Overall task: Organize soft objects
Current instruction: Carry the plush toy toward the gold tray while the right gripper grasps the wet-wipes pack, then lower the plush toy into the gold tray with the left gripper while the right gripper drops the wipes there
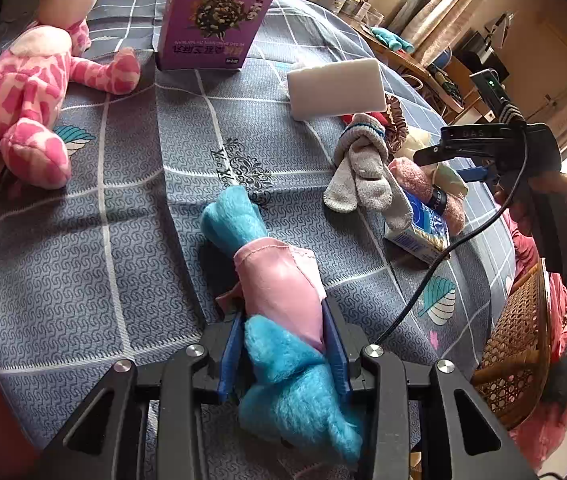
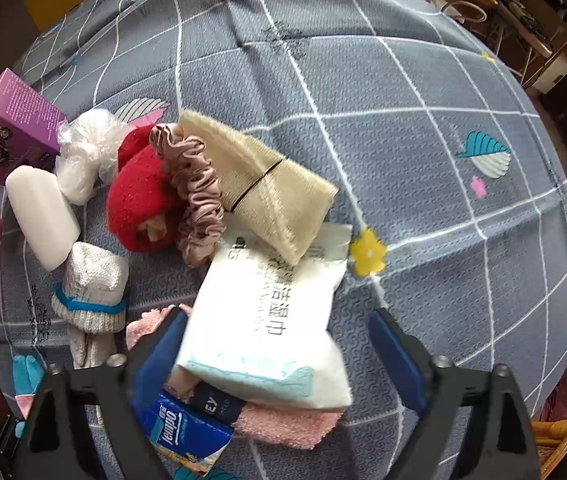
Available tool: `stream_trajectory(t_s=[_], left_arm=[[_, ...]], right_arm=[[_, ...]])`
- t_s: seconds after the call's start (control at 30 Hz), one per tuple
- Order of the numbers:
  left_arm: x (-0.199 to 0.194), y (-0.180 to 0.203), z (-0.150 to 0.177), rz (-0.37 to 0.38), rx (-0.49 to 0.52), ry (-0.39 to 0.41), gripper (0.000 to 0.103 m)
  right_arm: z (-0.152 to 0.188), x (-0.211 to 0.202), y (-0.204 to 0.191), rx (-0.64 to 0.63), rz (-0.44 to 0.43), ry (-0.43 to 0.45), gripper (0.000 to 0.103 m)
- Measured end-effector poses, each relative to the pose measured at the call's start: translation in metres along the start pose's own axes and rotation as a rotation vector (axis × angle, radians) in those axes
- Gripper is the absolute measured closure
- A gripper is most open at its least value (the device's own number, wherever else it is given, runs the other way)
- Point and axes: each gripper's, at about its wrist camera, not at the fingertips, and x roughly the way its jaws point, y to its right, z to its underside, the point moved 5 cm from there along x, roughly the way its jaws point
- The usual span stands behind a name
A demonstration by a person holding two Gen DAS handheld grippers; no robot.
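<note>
The blue-and-pink plush toy point(image 1: 279, 304) lies on the checked bedsheet point(image 1: 123, 240), clamped between the left gripper's point(image 1: 283, 350) blue pads, well clear of the purple box point(image 1: 213, 20). The right gripper point(image 2: 279, 364) hangs with jaws apart over the wet-wipe pack point(image 2: 271, 320), farther from that box than the grey glove point(image 2: 91, 284).

The bed's point(image 2: 423, 92) far and right-hand stretches lie bare, open to any approach. Near its left edge a crowded heap blocks the way: wet-wipe pack point(image 2: 267, 320), beige pouch point(image 2: 267, 184), scrunchie point(image 2: 199, 196), red plush point(image 2: 143, 200), knitted glove point(image 2: 91, 288), tissue pack point(image 2: 183, 432).
</note>
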Motion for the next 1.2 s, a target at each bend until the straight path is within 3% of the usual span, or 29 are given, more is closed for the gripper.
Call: stream_trajectory(t_s=[0.13, 0.4, 0.63, 0.77, 0.87, 0.97, 1.1, 1.2], left_arm=[[0.002, 0.003, 0.000, 0.011, 0.023, 0.008, 0.078], [-0.024, 0.007, 0.004, 0.022, 0.050, 0.090, 0.079], [-0.079, -0.002, 0.010, 0.067, 0.032, 0.196, 0.079], [-0.132, -0.031, 0.010, 0.054, -0.027, 0.303, 0.079], [-0.171, -0.067, 0.009, -0.003, -0.089, 0.375, 0.079], [-0.203, -0.121, 0.004, -0.135, -0.168, 0.437, 0.079], [-0.214, -0.188, -0.005, -0.279, -0.247, 0.455, 0.079], [-0.197, -0.225, -0.014, -0.337, -0.274, 0.414, 0.079]], right_arm=[[0.007, -0.005, -0.001, -0.003, -0.017, 0.028, 0.039], [0.037, -0.055, -0.001, -0.007, -0.004, 0.190, 0.039], [0.078, -0.085, -0.026, -0.046, -0.094, 0.279, 0.039], [0.097, -0.094, -0.062, -0.129, -0.146, 0.333, 0.039], [0.112, -0.104, -0.091, -0.210, -0.178, 0.380, 0.039], [0.127, -0.112, -0.122, -0.292, -0.209, 0.414, 0.039], [0.143, -0.109, -0.164, -0.408, -0.228, 0.426, 0.039], [0.150, -0.103, -0.192, -0.453, -0.249, 0.418, 0.039]])
